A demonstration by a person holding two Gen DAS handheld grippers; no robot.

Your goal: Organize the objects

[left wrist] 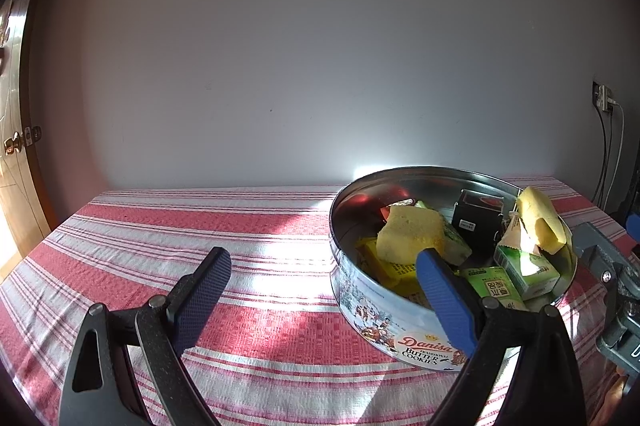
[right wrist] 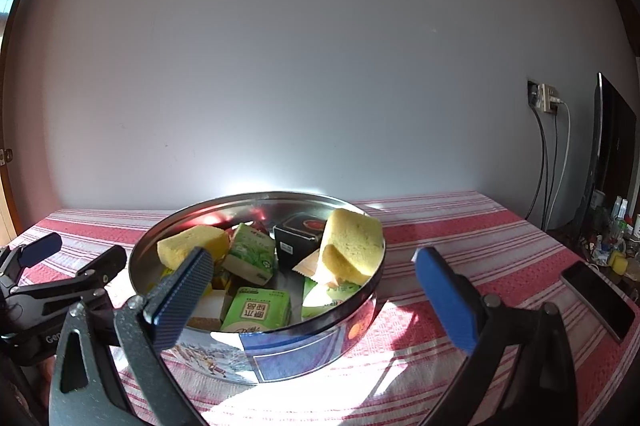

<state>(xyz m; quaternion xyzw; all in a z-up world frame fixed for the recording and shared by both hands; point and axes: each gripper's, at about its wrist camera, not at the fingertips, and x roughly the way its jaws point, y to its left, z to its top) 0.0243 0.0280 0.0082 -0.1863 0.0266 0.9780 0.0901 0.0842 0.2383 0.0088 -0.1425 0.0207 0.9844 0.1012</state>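
Leaning upright against the cookie tin (right wrist: 280,354) rim, 1 yellow sponge (right wrist: 352,246) points up; both grippers (left wrist: 324,290) (right wrist: 316,294) gape empty.

Left wrist view sits low over the worktop (left wrist: 248,226) near its front edge, facing the back wall (left wrist: 300,45), with the cookie tin (left wrist: 372,306) close at right, behind its own right jaw. Right wrist view is also low, facing the same wall (right wrist: 300,45), tin (right wrist: 304,354) near and roughly centred between its jaws. Both share the tin, the striped cloth, the wall socket (left wrist: 603,97) (right wrist: 545,97). Right view catches the left gripper (right wrist: 68,266) at its left edge; left view catches part of the right gripper (left wrist: 608,274) at far right.
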